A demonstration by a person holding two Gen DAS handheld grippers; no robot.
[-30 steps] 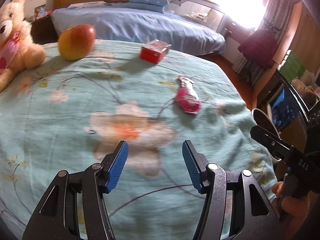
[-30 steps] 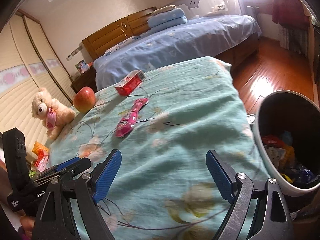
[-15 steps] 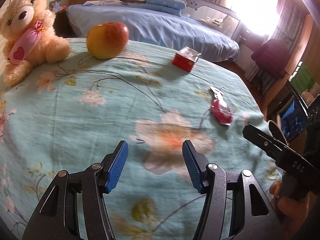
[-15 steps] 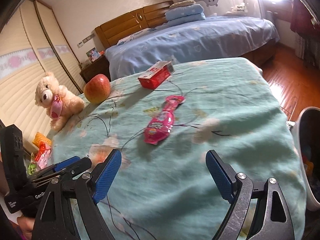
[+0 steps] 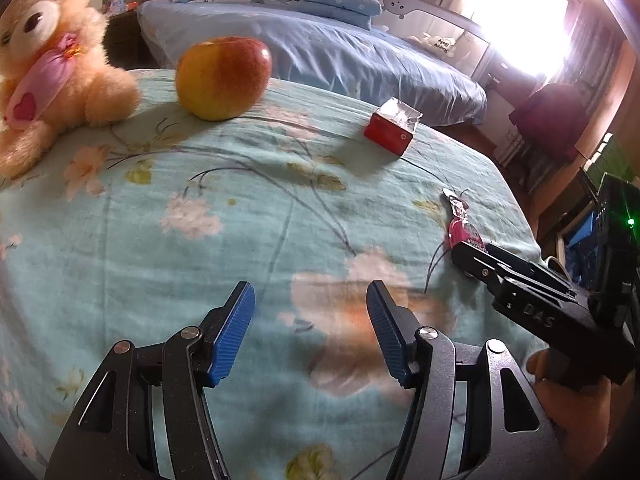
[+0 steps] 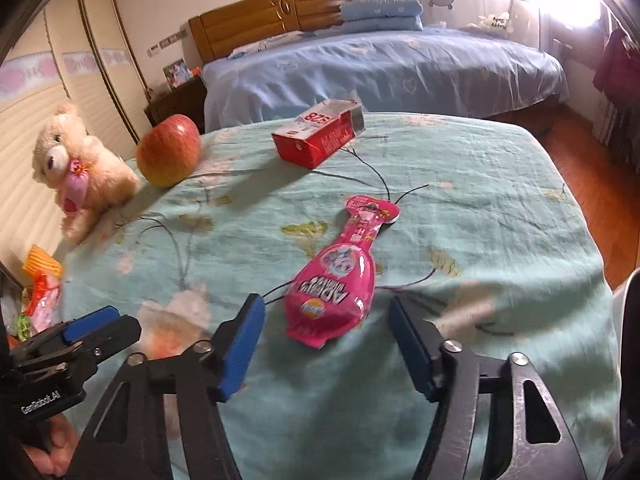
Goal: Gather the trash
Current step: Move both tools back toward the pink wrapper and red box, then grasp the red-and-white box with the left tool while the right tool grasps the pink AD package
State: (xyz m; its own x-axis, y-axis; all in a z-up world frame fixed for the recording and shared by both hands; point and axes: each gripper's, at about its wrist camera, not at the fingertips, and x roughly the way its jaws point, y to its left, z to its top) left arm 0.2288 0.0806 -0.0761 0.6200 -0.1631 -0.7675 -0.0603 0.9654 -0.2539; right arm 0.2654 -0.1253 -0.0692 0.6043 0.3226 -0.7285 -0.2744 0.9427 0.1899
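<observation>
A table draped in a pale green flowered cloth [image 6: 480, 200] fills the foreground, with a big bed [image 6: 380, 64] in blue sheets behind it and bright window light at the right. On the cloth sit a teddy bear [image 6: 80, 172], an apple [image 6: 168, 156] just beside it, and a small red carton [image 6: 320, 136] lying on its side. The pink wrapper [image 6: 340, 276] lies flat near the front edge, glossy, bottle-shaped, narrow end pointing away. The right gripper [image 6: 324, 344] hovers with jaws wide apart, the wrapper's broad end just ahead between them. The left gripper [image 5: 308, 328], also spread wide, holds nothing.
</observation>
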